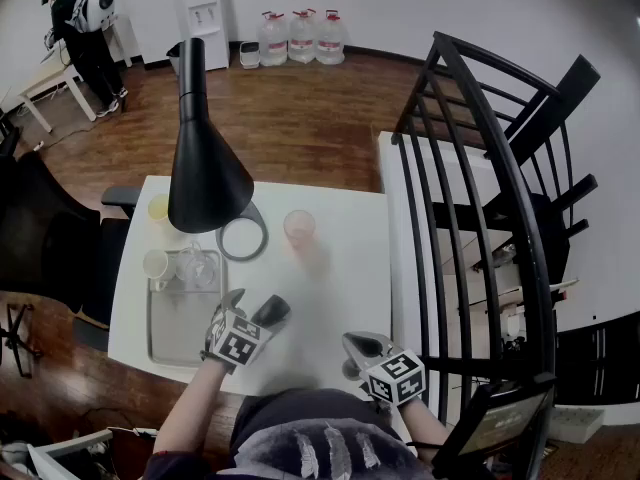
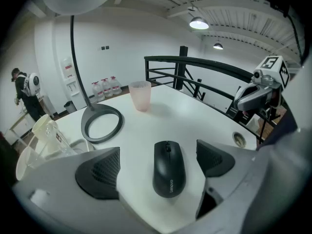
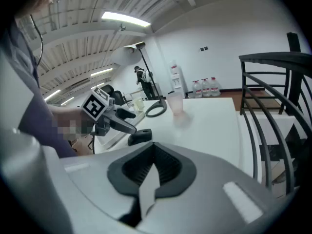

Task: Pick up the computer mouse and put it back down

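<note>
The black computer mouse (image 2: 169,168) lies flat on the white table (image 2: 185,118), its back end toward the camera. My left gripper (image 2: 158,152) stands open around it, a pad on either side, and neither pad touches it. From the head view the mouse (image 1: 273,311) shows just right of the left gripper (image 1: 252,308) near the table's front edge. My right gripper (image 3: 152,152) is shut with nothing in it and hangs over the front right part of the table (image 1: 360,347), apart from the mouse (image 3: 140,136).
A black lamp (image 1: 203,168) rises over the table, its ring base (image 1: 243,239) behind the mouse. A pink cup (image 1: 299,226) stands beyond. A tray (image 1: 160,333) with cups is at the left. A black railing (image 1: 480,168) runs along the right.
</note>
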Demonstrator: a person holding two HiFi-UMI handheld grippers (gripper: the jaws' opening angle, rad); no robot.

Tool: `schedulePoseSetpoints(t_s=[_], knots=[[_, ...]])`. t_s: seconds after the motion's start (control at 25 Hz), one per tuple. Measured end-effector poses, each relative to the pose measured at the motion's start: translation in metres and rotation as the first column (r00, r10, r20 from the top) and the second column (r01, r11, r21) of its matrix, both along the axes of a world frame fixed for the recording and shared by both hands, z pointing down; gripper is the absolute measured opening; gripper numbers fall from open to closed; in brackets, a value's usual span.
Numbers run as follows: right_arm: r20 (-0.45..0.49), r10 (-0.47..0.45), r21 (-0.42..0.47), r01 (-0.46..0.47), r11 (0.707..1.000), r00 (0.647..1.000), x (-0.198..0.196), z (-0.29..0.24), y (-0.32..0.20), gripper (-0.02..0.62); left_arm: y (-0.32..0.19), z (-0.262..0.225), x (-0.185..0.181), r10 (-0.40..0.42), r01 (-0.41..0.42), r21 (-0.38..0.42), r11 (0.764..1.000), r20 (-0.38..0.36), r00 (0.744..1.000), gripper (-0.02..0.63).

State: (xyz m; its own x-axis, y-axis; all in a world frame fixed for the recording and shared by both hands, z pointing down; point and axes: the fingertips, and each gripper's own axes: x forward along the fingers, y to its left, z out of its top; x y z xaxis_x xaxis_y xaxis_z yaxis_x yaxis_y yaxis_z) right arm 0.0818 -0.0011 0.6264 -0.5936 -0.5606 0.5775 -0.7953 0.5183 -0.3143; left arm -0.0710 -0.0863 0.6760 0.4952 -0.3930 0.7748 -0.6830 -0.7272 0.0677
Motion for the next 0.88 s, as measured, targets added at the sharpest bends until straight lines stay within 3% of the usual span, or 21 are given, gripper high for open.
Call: schedulePoseSetpoints(t_s=[0.2, 0.48, 0.88], knots=[[0.000, -0.003, -0.007, 0.003, 1.000, 1.000, 0.000, 0.003, -0.003, 0.002, -0.004, 0.029, 0.003, 0.063, -0.057, -0.065, 0.996, 0.090, 0.994, 0.491], [0.000, -0.005, -0.014, 0.005, 1.000, 1.000, 0.000, 0.004, -0.005, 0.002, 0.001, 0.067, 0.013, 0.168, -0.140, -0.145, 0.979, 0.201, 0.965, 0.491], [-0.002, -0.003, -0.027, 0.003, 1.000, 1.000, 0.002, 0.008, -0.004, 0.003, 0.005, 0.075, 0.018, 0.194, -0.154, -0.220, 0.963, 0.176, 0.965, 0.462]])
